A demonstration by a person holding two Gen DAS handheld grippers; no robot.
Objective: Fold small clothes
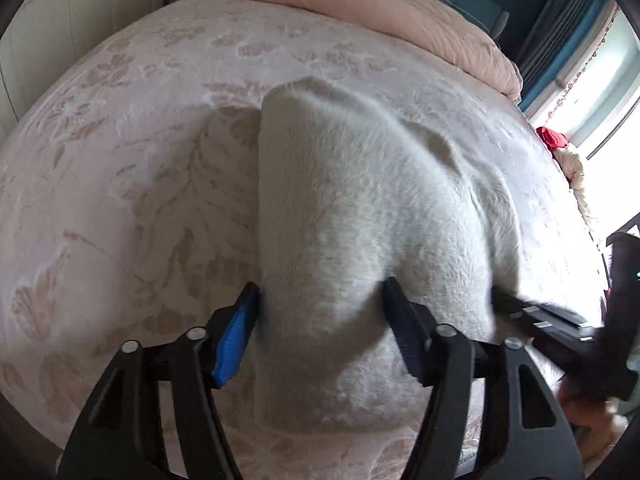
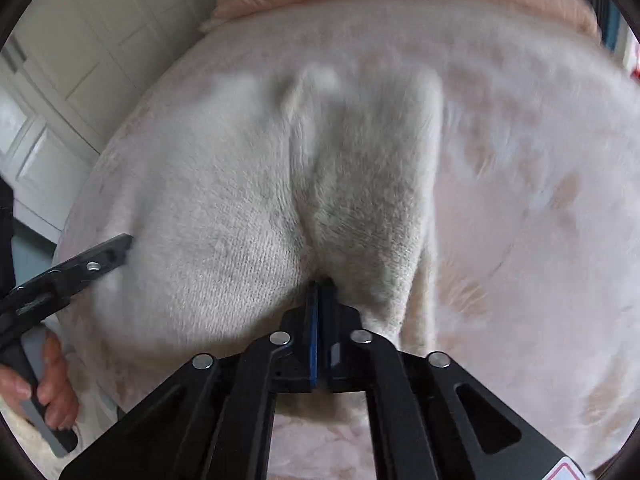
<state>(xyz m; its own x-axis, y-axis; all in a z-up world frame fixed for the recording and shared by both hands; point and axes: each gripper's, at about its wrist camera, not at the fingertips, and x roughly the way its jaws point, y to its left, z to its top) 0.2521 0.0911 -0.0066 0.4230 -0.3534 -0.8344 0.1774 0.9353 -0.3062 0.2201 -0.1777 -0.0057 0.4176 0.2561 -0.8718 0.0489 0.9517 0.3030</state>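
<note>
1. White fluffy garment [image 1: 360, 216] on the bed [image 1: 120, 184], filling the centre of the left wrist frame; long axis from the bottom centre up toward the upper centre, away from both cameras.
2. Left hand-held gripper [image 1: 320, 312] at the bottom centre, jaws wide apart, astride the near edge of the garment. Left finger [image 1: 240, 332] just beside the cloth's left edge, right finger sunk in the pile. Pads not pressing together, so no grip judged yet.
3. Right hand-held gripper [image 2: 322, 300] at the bottom centre of the right wrist frame, jaws fully together, pinching a ridge of the garment [image 2: 248, 216] at its near edge; cloth drawn up in a fold toward the tips.
4. Seen in the left wrist frame, right hand-held gripper at the lower right edge, touching the garment's right side; seen in the right wrist frame, left hand-held gripper [image 2: 120, 248] at the middle left, by the left side.
5. Both at the near edge, garment straight ahead of each. Probably next: left jaws to close on the edge, then the near edge carried forward along the long axis.
</note>
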